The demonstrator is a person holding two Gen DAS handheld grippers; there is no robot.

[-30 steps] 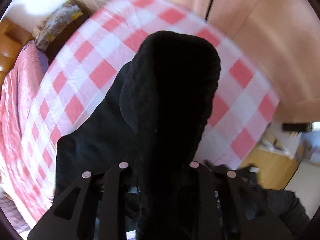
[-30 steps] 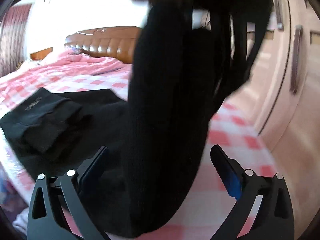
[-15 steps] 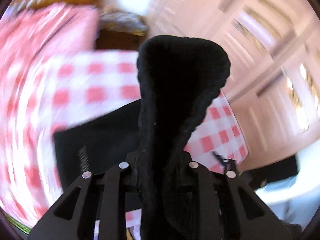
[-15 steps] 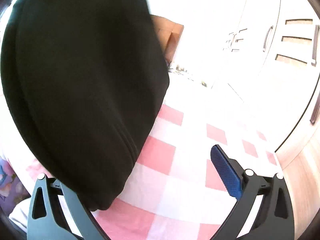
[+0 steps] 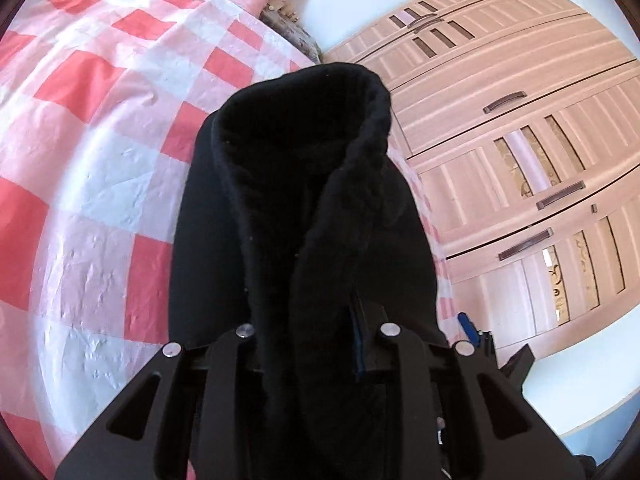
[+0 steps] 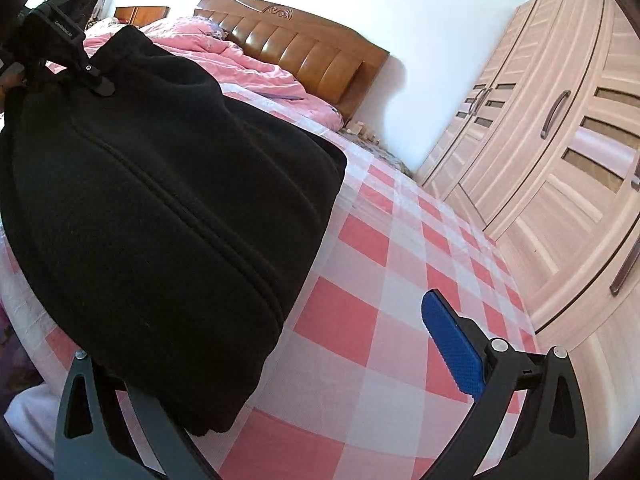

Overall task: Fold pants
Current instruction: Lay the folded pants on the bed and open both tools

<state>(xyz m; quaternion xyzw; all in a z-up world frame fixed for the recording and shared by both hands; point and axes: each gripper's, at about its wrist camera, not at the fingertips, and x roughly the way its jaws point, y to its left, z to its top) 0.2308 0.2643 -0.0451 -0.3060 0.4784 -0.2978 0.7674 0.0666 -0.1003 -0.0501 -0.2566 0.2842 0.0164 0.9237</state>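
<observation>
The black pants (image 5: pixel 304 216) are folded into a thick bundle and hang from my left gripper (image 5: pixel 316 344), which is shut on their upper edge. In the right wrist view the same bundle (image 6: pixel 160 208) hangs over the checked bed, with the left gripper (image 6: pixel 76 64) clamped on it at top left. My right gripper (image 6: pixel 304 364) is open. Its blue right pad (image 6: pixel 452 352) is bare, and the bundle's lower end drapes over its left finger, which is hidden.
The bed has a pink and white checked sheet (image 6: pixel 380 280), a pink quilt (image 6: pixel 240 64) and a brown headboard (image 6: pixel 296 52). A wooden wardrobe (image 6: pixel 560 152) stands along the right side; it also shows in the left wrist view (image 5: pixel 520 152).
The left gripper has swung round with the pants, from facing the bed to facing the wardrobe. The right gripper has stayed open and dropped below the hanging bundle.
</observation>
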